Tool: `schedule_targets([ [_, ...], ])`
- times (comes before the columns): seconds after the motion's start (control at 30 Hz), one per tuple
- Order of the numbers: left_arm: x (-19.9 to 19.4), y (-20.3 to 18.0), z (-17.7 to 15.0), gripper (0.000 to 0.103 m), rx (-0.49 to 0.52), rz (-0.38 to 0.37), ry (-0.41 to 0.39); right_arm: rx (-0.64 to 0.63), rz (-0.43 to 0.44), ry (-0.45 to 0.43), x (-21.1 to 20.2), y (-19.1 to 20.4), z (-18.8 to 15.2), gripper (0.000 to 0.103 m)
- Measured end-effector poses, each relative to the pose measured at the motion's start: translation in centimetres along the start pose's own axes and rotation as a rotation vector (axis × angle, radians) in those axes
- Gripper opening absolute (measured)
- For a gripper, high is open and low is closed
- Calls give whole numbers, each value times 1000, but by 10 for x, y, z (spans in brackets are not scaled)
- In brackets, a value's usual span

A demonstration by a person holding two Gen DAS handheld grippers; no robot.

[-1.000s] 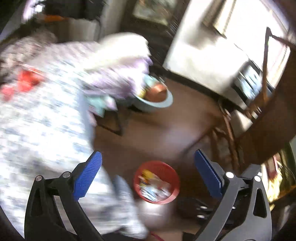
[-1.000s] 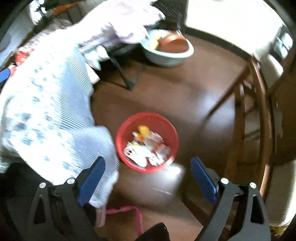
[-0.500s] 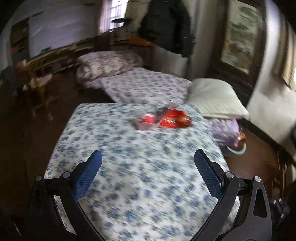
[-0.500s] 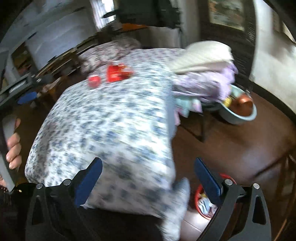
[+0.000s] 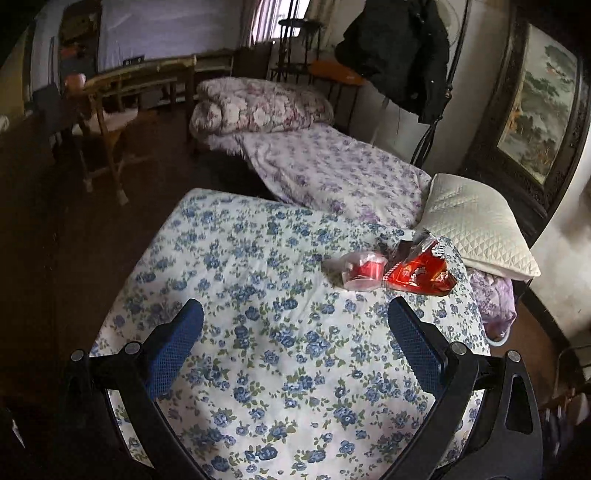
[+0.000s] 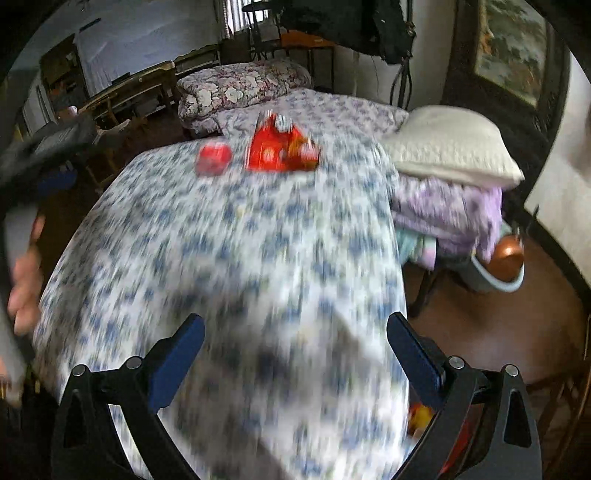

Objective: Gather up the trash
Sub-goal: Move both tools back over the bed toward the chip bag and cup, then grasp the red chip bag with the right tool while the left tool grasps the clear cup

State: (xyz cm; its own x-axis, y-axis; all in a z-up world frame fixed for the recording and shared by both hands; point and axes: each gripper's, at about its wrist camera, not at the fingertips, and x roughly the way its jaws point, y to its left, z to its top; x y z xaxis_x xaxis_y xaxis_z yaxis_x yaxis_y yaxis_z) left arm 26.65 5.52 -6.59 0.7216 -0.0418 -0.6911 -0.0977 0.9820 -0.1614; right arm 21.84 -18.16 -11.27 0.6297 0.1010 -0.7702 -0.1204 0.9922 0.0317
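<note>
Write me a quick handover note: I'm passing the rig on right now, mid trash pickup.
Left tongs: open, empty, over the blue-flowered bedspread.
Right tongs: open, empty, over the same bedspread; that view is blurred.
Trash on the bed: a small red cup lying on its side, and beside it a red snack wrapper, near the white pillow.
Red bin: on the floor past the bed edge, mostly hidden behind the right tongs.
Done: neither piece picked up yet.
Left: grab the cup and wrapper, drop both into the bin.

Daylight from a far window; left view sharp, right view motion-blurred, both fisheye-bent with dark corners.
</note>
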Motion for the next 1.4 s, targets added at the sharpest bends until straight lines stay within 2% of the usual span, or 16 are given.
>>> schedule_targets([
  [0.17,0,10,-1,96,-15,8,-5,10,-42,-17,53,-4,70,97],
  [0.3,5,12,-2,96,-18,15,8,59,-50,-24,94,-8,104,97],
  [0.47,12,5,-6,96,23,32,18,91,-55,19,131,-13,119,97],
  [0.57,17,3,-7,96,30,21,32,89,-46,11,144,-13,123,96],
  [0.63,21,3,-8,96,18,-11,52,79,-34,10,150,-12,124,88],
  [0.67,23,3,-9,96,11,-29,63,77,-25,21,153,-12,124,72],
  [0.7,25,3,-10,96,5,-49,78,84,-6,44,158,-12,123,47],
  [0.73,28,3,-11,96,-1,-59,92,92,-1,50,160,-14,124,44],
  [0.8,33,4,-12,96,-8,-56,104,100,9,36,154,-12,116,40],
  [0.93,44,2,-10,96,-23,-51,112,165,48,-1,127,-9,91,39],
  [1.03,59,-11,1,96,0,-57,106,274,56,-31,99,-15,56,39],
  [1.17,89,-35,12,96,15,-94,138,294,34,-43,80,-19,19,39],
  [1.27,111,-56,11,96,46,-108,175,295,31,-41,76,-25,9,39],
  [1.4,130,-74,9,96,83,-83,187,326,53,-64,73,-33,7,40],
])
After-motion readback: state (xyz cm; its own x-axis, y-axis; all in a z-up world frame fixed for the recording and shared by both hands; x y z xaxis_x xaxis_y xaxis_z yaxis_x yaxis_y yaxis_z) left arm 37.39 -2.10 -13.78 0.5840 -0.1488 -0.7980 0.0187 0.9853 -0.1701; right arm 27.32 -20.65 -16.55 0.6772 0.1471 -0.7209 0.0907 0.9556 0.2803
